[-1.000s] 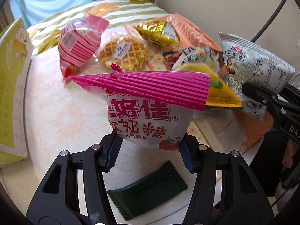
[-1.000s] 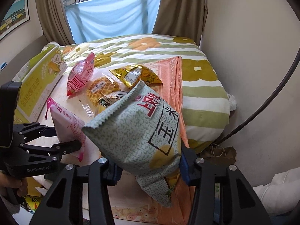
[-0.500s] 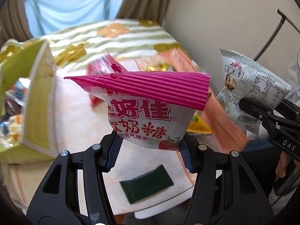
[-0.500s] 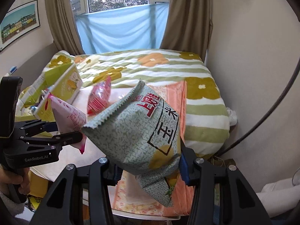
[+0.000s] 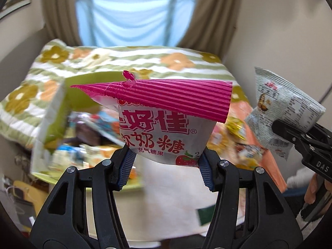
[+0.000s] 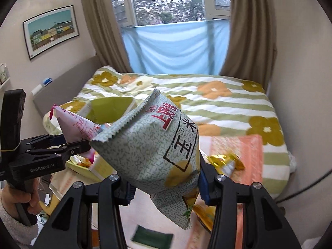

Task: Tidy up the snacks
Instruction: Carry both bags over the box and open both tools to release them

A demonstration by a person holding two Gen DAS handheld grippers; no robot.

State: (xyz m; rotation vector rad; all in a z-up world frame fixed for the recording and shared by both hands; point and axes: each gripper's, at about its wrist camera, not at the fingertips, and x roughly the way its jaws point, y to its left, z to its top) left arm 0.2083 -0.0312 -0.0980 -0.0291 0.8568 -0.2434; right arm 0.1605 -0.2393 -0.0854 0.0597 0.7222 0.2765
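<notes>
Two tongs (image 5: 166,170) (image 6: 164,188), two snack bags (image 5: 166,132) (image 6: 153,155)

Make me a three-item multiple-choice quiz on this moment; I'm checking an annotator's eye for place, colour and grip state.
1. Where is the dark green packet?
A. on the table under the grippers
B. on the bed
C. in the box

2. What colour is the crimped top of the candy bag?
A. blue
B. magenta
C. gold

3. What is the right gripper doing?
A. standing open and empty
B. clamping the grey-green snack bag
C. holding a waffle

Answers:
1 A, it lies flat on the pale tabletop below the jaws.
2 B, a ribbed magenta seal runs across its top.
3 B, both blue pads press the bag's lower end.
</notes>
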